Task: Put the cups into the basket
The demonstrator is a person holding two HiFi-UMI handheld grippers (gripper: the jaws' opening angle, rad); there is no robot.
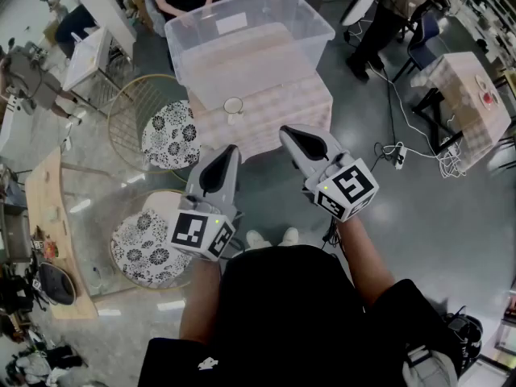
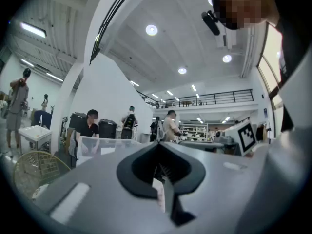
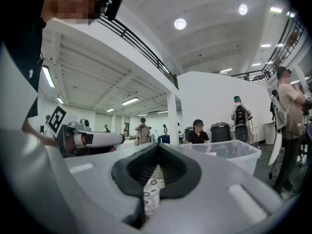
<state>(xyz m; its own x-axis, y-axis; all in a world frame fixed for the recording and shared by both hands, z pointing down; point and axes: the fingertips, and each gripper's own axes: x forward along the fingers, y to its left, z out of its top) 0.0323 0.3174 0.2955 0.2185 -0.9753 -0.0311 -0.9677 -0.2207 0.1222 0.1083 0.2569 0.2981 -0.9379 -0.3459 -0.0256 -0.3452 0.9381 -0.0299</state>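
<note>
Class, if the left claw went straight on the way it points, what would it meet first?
The left claw likely meets the small clear glass cup on the checked-cloth table first; its height is unclear.

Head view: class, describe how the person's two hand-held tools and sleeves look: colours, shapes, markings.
The left grey plastic tool and the right grey plastic tool each taper to a point around a black teardrop-shaped pad. Each carries a white cube with black square markers. The person wears a black short-sleeved top.
</note>
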